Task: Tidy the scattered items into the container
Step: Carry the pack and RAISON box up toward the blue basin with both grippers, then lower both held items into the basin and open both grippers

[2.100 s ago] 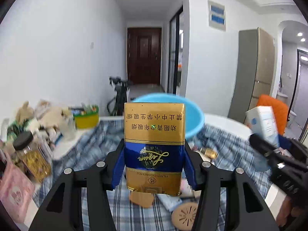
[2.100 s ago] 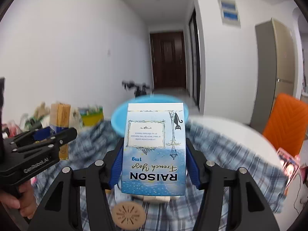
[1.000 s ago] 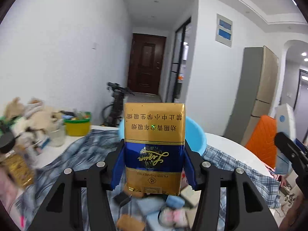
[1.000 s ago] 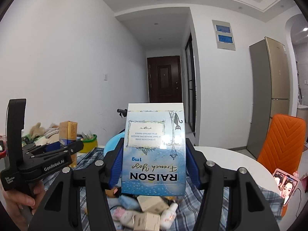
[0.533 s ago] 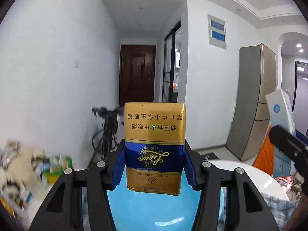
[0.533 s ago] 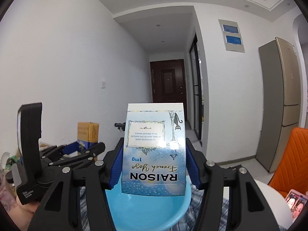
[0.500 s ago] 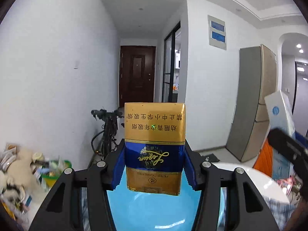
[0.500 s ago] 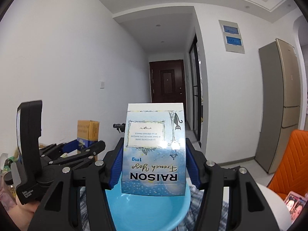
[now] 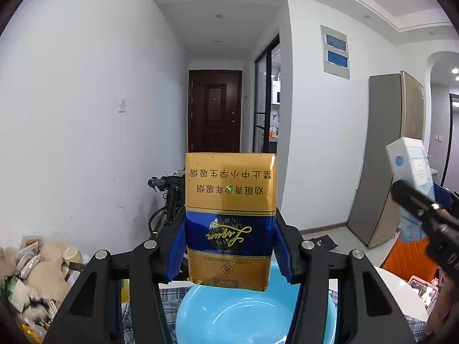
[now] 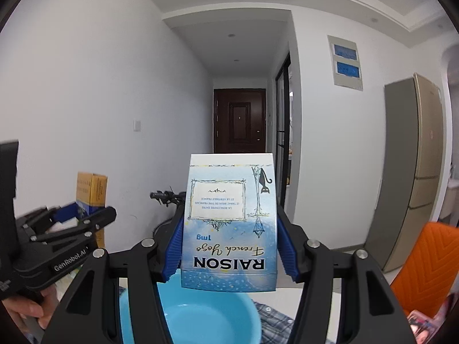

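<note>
My left gripper (image 9: 231, 253) is shut on a gold and blue cigarette pack (image 9: 231, 218), held upright above the light blue basin (image 9: 252, 318). My right gripper (image 10: 229, 250) is shut on a pale blue RAISON cigarette pack (image 10: 231, 223), also held above the basin (image 10: 206, 319). The left gripper with its gold pack (image 10: 91, 192) shows at the left of the right wrist view. The right gripper's pale blue pack (image 9: 411, 172) shows at the right of the left wrist view. The basin's inside looks bare where it shows.
A plaid cloth (image 9: 169, 292) covers the white round table (image 9: 401, 292). Plush toys and snack packets (image 9: 37, 269) pile up at the left. An orange chair (image 10: 430, 261) stands at the right. A bicycle (image 9: 169, 197) leans by the wall behind.
Both grippers have risen and moved forward from over the scattered items to above the blue basin, each still holding its pack. In the last half second they lifted slightly more.
</note>
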Motion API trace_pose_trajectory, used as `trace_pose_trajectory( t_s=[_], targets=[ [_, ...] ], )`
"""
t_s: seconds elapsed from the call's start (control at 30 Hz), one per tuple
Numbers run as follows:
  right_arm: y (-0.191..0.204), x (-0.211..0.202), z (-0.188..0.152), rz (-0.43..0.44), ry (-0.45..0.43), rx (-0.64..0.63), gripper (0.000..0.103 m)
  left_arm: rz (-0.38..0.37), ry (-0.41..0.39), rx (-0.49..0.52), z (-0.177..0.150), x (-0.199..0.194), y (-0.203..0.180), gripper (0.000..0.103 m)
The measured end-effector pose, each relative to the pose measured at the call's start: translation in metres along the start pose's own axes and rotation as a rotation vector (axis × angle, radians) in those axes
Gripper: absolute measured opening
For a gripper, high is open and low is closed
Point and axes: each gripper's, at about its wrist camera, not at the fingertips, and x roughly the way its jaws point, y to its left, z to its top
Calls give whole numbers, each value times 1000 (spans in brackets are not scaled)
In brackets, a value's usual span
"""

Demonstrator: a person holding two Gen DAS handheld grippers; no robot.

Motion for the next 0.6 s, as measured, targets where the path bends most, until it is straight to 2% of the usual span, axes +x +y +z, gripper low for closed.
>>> trace_pose_trajectory(
  t_s=[0.1, 0.17, 0.23, 0.27, 0.37, 0.43, 0.53, 0.57, 0.6],
  targets=[
    [6, 8, 4, 25, 41, -1, 56, -15, 36, -16, 5, 3, -1, 55],
    [9, 15, 6, 68, 100, 19, 56, -51, 66, -13, 9, 4, -1, 55],
    [13, 23, 10, 84, 163, 10, 56, -20, 100, 18, 11, 7, -4, 56],
    [15, 26, 12, 85, 195, 1, 56, 4, 138, 30, 13, 12, -5, 55],
    [18, 42, 18, 95, 326, -22, 56, 32, 339, 33, 14, 38, -7, 55],
    [21, 55, 19, 87, 443, -61, 56, 44, 443, 93, 13, 50, -15, 56],
    [19, 69, 23, 75, 538, -105, 56, 102, 613, 177, 9, 71, -22, 56],
    [15, 73, 26, 75, 567, -92, 56, 136, 655, 188, 10, 77, -21, 56],
    [8, 78, 31, 97, 605, -59, 56, 175, 665, 180, 14, 78, -18, 56]
  ],
)
